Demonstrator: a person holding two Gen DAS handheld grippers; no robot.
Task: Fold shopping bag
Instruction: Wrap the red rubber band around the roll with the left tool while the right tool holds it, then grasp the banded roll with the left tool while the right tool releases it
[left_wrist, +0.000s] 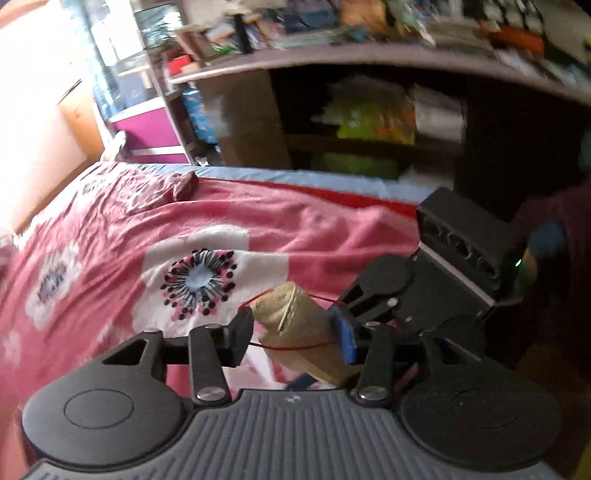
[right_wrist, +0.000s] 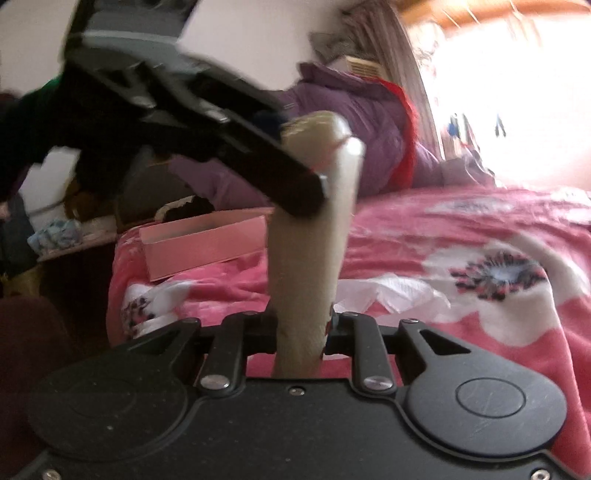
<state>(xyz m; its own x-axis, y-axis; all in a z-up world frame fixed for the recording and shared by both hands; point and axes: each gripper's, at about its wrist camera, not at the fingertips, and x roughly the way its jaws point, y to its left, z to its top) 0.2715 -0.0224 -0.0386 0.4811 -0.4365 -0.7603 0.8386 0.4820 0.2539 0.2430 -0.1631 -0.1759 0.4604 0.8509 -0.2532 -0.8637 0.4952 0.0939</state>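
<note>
Holding the bag (right_wrist: 306, 236) in the air over the bed, we list it as a compact beige roll with a thin red cord (left_wrist: 291, 346) running round it.

Right gripper (right_wrist: 300, 334): pressed in on the roll's near end. In the right view the roll's long axis runs straight away from this tool, up and forward.

Left gripper (left_wrist: 295, 338): in its own view the fingers stand either side of the roll with gaps showing, and the cord is stretched between them. We cannot tell whether it grips the bag, the cord, or only brackets them. In the right view it comes in from the upper left and crosses the roll's far end.

Relation that matters: the roll spans the two tools, near end with the right, far end by the left. The right is the nearer and the surer hold. We judge the bag already rolled small; whether the cord is going on or coming off the pictures do not settle.

Surface: pink blanket (left_wrist: 314, 236) with white flower prints, rumpled, below the bag and not touching it. On it lie a pink box (right_wrist: 207, 245) and a white plastic scrap (right_wrist: 388, 291).

Room: cluttered shelf (left_wrist: 369, 55) beyond the bed; purple bedding (right_wrist: 369, 129) and a bright window (right_wrist: 517, 92). Both views are blurred.
</note>
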